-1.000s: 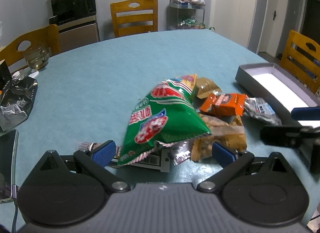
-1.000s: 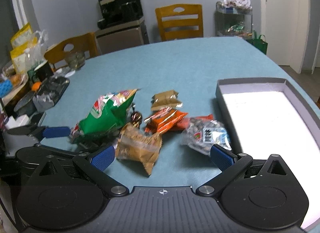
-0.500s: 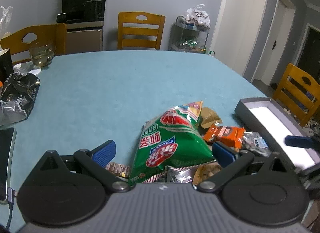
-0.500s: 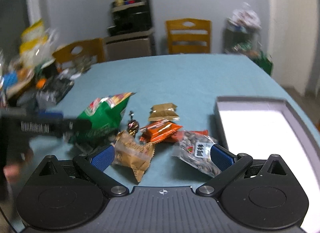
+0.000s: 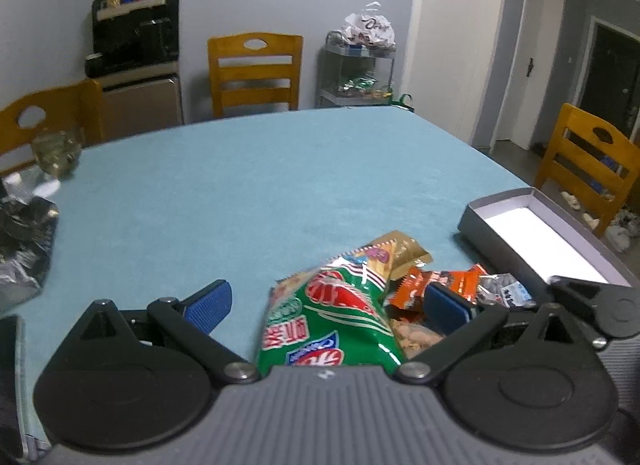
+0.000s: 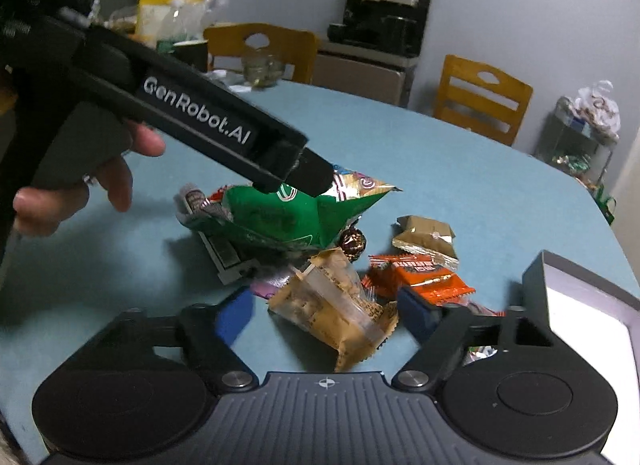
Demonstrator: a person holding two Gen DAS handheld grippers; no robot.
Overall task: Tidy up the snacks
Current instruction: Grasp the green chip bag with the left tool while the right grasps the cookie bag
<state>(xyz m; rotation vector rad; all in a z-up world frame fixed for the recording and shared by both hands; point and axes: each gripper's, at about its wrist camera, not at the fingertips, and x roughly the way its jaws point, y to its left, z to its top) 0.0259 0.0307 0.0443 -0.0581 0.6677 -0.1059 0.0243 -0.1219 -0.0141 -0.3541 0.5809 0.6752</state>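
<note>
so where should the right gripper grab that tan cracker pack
Grip the tan cracker pack across its puffy middle, coming down from the near side. It lies flat on the table, angled between the right gripper pads, whose jaws have just been closing with the pack between them but not yet pinched. Its crimped ends are thin and would likely slip; the orange packs crowd its right.

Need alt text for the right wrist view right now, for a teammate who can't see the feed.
The right gripper, jaws just narrowed but not yet gripping, straddles a tan clear-windowed snack pack on the blue table. Beyond it, the left gripper reaches over a green chip bag; orange packets and an open grey box lie rightward.
</note>
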